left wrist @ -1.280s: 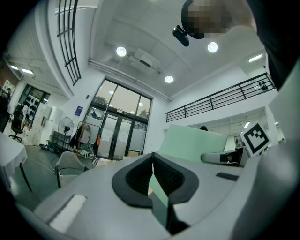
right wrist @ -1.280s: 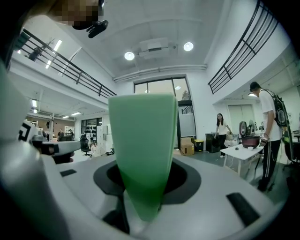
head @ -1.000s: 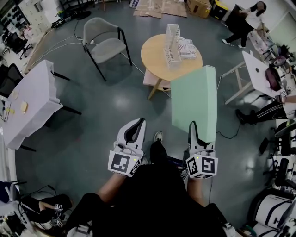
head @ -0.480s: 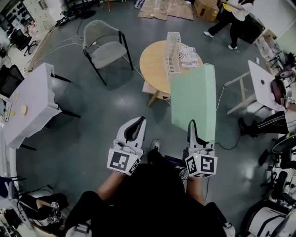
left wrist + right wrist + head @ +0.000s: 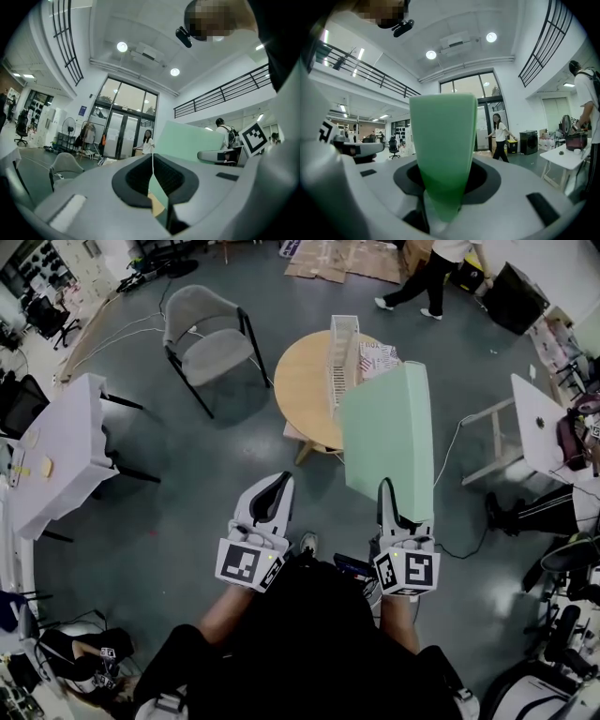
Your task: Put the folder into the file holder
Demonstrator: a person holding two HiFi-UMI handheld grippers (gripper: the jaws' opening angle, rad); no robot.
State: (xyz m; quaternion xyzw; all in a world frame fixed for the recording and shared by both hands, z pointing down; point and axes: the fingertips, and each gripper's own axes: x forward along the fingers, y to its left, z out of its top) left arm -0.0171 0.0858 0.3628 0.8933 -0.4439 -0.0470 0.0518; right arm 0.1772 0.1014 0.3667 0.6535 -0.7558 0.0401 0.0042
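Note:
A large pale green folder [image 5: 389, 442] stands upright in front of me, and my right gripper [image 5: 385, 491] is shut on its lower edge. In the right gripper view the folder [image 5: 443, 140] rises between the jaws and hides what lies ahead. My left gripper [image 5: 277, 486] hangs beside it at the same height, shut, with nothing in it; its fingertips [image 5: 152, 157] meet. The white wire file holder [image 5: 342, 351] stands on a round wooden table [image 5: 302, 381] ahead of me, just beyond the folder's top edge. The folder [image 5: 192, 140] also shows in the left gripper view.
A grey chair [image 5: 204, 329] stands left of the round table. Papers [image 5: 377, 360] lie beside the file holder. A white-covered table [image 5: 66, 456] is at the left and a white desk [image 5: 548, 423] at the right. A person [image 5: 427, 273] walks at the far end.
The round table and file holder have drawn a little nearer and shifted left in the head view. The folder has drifted slightly left with the right gripper. The far person has walked left.

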